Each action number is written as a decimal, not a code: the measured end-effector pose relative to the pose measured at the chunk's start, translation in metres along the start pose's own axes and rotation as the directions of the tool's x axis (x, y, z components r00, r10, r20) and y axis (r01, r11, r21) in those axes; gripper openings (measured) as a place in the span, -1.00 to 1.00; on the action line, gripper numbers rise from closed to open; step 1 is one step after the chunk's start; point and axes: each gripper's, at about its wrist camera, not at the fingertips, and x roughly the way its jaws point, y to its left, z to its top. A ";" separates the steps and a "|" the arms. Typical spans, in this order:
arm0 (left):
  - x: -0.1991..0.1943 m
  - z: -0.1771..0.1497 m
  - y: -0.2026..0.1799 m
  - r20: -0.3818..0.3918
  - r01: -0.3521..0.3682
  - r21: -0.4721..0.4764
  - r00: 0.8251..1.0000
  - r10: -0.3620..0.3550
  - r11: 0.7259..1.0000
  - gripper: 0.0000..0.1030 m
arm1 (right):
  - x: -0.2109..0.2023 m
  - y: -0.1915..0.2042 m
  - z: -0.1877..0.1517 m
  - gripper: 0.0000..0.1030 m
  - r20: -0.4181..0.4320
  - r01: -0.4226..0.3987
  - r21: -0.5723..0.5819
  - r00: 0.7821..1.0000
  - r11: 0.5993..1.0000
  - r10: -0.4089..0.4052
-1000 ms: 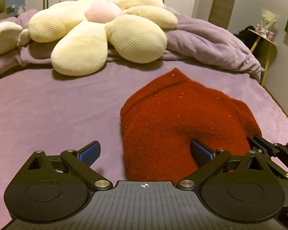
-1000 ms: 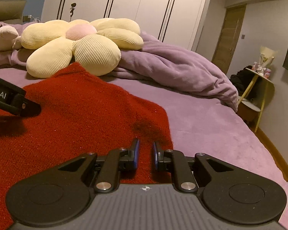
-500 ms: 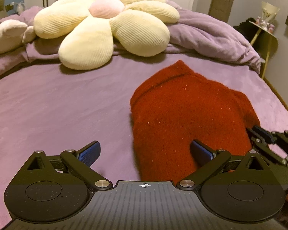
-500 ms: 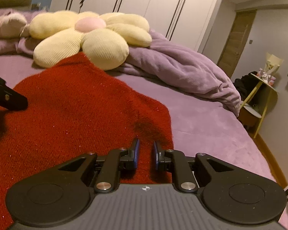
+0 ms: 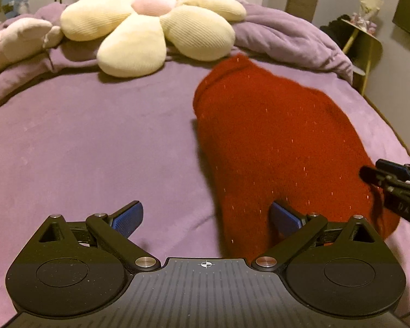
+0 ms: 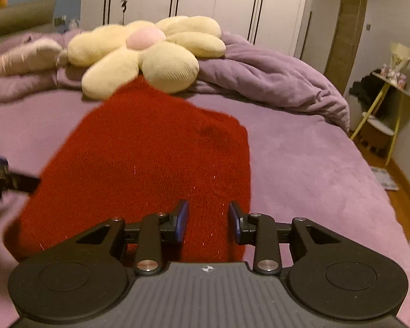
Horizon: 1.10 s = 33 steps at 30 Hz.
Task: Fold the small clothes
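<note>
The left gripper [image 5: 206, 220] stood wide open, empty; the right gripper [image 6: 208, 221] was opening, its pads clear of the red knitted garment [image 6: 150, 169] below, folded flat on the purple bedspread [image 5: 82, 142] (flower-shaped cream cushion [image 5: 155, 22] beyond).

A wide bed with a smooth lilac velvety cover [image 6: 309, 164] fills the room. At its head lie a cream flower-shaped corduroy cushion with a pink centre [image 6: 147, 52] and a rumpled purple duvet [image 6: 276, 82]. Behind stand tall white wardrobe doors with black handles [image 6: 205, 0]. A yellow-legged side table [image 6: 382, 104] stands on the brown wooden floor [image 6: 399, 191], beside a brown door [image 6: 350, 27]. The light is dim and warm.
</note>
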 end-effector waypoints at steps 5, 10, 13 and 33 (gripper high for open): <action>0.024 0.044 -0.002 -0.005 -0.023 -0.065 1.000 0.023 0.998 0.98 | 0.031 0.000 0.045 -0.40 -0.030 -0.028 0.092 0.999 0.995 0.031; 0.077 0.089 -0.018 -0.027 -0.108 -0.065 0.994 0.106 0.992 1.00 | 0.089 0.002 0.090 -0.40 -0.065 -0.026 0.153 0.997 0.988 0.037; 0.099 0.105 -0.025 -0.013 -0.125 -0.054 0.992 0.124 0.991 1.00 | 0.125 -0.003 0.097 -0.40 -0.112 -0.007 0.159 0.993 0.987 0.025; 0.114 0.094 -0.033 0.030 -0.098 0.078 0.995 0.096 0.992 1.00 | 0.145 -0.027 0.087 -0.20 -0.051 -0.064 0.189 0.996 0.980 0.075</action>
